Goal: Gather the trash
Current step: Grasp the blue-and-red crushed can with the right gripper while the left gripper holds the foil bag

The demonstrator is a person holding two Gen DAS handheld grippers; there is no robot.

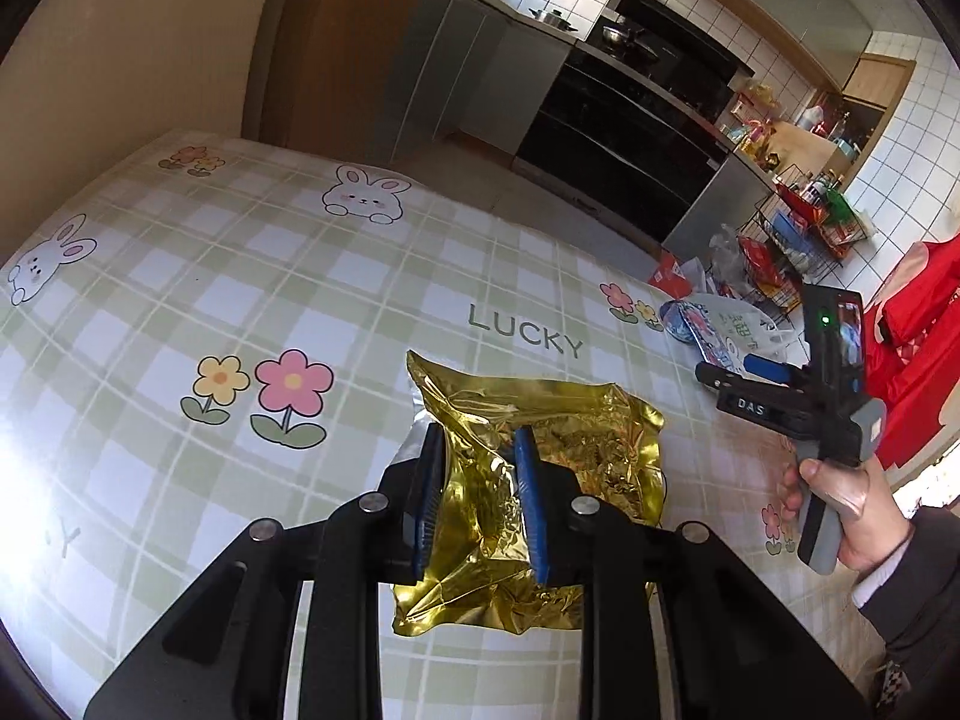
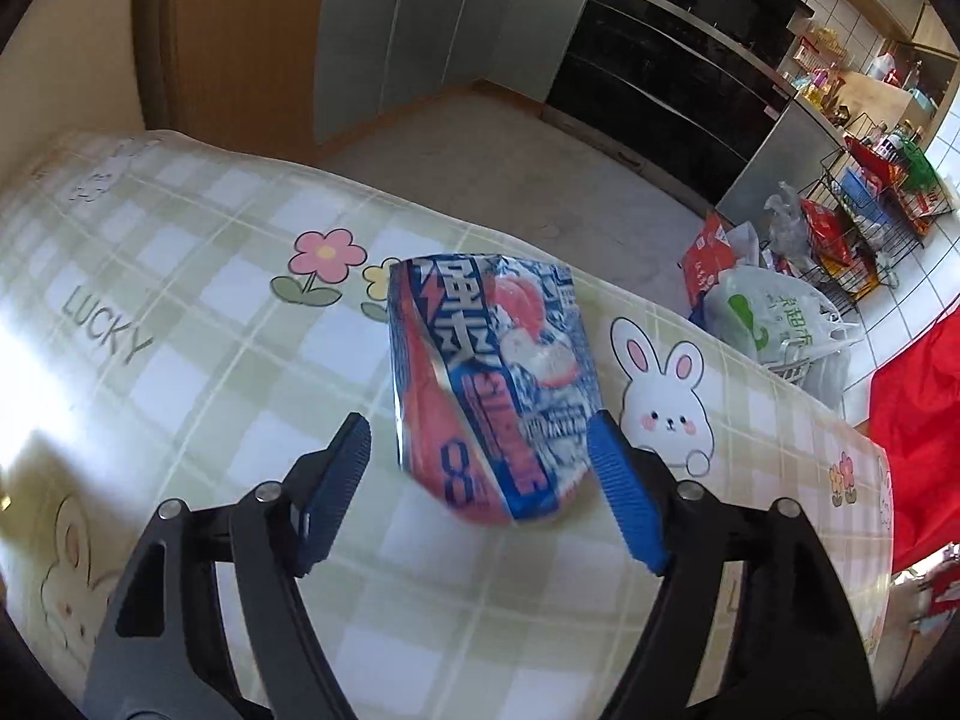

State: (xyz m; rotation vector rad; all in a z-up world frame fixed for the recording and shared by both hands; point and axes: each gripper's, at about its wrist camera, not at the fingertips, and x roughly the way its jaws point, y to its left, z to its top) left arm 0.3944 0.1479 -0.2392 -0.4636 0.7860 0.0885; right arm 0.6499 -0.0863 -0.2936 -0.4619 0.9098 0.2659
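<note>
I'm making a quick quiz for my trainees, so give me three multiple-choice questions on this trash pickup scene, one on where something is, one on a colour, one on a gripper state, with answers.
1. Where does the crushed can lie?
A. on the checked tablecloth
B. on the kitchen floor
C. inside the white plastic bag

2. What colour is the wrapper at the left gripper?
A. silver-blue
B. gold
C. green

3. How is the right gripper set?
A. shut on the can
B. shut on nothing
C. open, a finger on either side of the can

Answers:
1 A, the can rests on the cloth beside the printed rabbit.
2 B, the crumpled foil shines gold.
3 C, a gap shows between the left finger and the can, and the wide-spread jaws are not squeezing it.
</note>
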